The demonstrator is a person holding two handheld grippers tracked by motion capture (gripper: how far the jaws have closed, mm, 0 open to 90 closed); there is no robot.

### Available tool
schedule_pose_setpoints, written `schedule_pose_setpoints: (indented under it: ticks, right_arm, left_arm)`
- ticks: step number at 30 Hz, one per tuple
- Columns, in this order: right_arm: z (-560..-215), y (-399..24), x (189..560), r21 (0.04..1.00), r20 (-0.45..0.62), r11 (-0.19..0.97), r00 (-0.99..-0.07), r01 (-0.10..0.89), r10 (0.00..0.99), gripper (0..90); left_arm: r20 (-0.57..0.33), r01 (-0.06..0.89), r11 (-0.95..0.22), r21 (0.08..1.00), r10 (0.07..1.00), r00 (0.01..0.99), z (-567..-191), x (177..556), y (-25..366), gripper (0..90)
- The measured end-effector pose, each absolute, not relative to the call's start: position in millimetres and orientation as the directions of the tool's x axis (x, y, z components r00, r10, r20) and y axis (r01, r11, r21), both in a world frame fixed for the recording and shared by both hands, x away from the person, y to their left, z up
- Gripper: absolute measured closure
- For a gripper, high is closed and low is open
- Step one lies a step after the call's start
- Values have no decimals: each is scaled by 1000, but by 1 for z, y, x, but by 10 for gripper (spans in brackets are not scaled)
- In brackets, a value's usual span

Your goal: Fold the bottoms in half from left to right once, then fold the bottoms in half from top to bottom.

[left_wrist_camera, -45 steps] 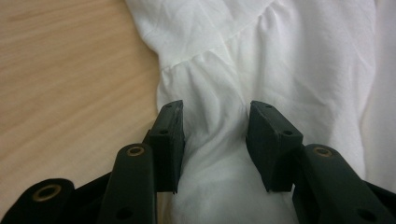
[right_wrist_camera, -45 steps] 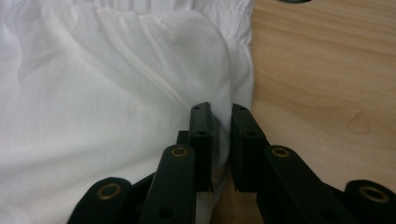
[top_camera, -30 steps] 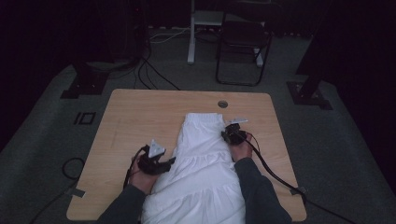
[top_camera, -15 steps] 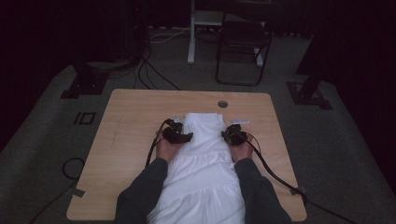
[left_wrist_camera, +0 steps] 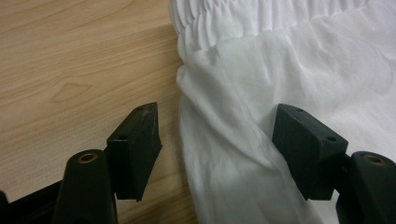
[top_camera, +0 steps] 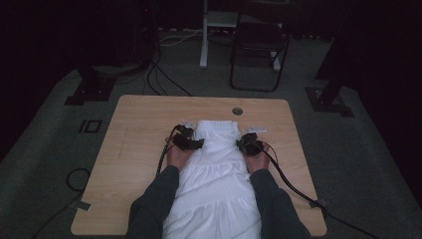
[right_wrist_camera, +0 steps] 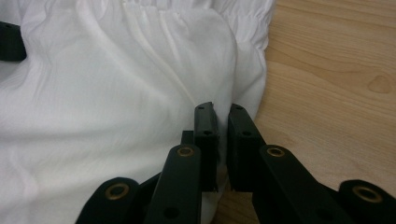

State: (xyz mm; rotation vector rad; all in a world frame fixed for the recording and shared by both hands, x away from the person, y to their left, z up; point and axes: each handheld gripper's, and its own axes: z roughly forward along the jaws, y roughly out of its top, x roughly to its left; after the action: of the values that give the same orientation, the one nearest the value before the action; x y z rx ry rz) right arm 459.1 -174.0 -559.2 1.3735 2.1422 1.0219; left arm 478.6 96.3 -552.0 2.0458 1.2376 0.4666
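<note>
We are working on a white skirt (top_camera: 219, 169) lying lengthwise down the middle of the wooden table (top_camera: 139, 129), its gathered waistband (top_camera: 217, 125) at the far end. Our right gripper (right_wrist_camera: 221, 122) is pinching the skirt's right edge just below the waistband, its 2 jaws pressed together on the fabric. Our left gripper (left_wrist_camera: 217, 140) is standing spread, having just been opening, straddling the left edge: 1 jaw over bare wood, the other over cloth.

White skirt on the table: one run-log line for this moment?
white skirt flat on table | right hand-held gripper shut on right edge | left hand-held gripper jaws just opening, astride left edge, no grip
</note>
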Motion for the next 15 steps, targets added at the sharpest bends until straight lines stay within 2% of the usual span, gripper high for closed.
schedule_pose_setpoints:
  ticks: [9, 12, 13, 14, 15]
  right_arm:
    - [-558, -175, 461, 746, 75, 242, -440, 620, 895, 833]
    - [-557, -175, 462, 739, 85, 241, -442, 629, 893, 787]
    - [-556, -176, 464, 729, 104, 243, -455, 640, 884, 720]
    - [-553, -177, 467, 707, 160, 235, -475, 667, 865, 584]
    - [-550, -178, 467, 711, 156, 241, -482, 661, 862, 534]
  left_arm:
    - [-10, 608, -328, 723, 875, 484, -554, 484, 93, 311]
    - [-4, 607, -332, 723, 875, 484, -554, 484, 92, 312]
    - [0, 609, -338, 717, 874, 485, -553, 484, 92, 312]
    - [1, 613, -341, 713, 874, 486, -553, 485, 91, 313]
    - [1, 613, -343, 712, 873, 487, -552, 486, 90, 313]
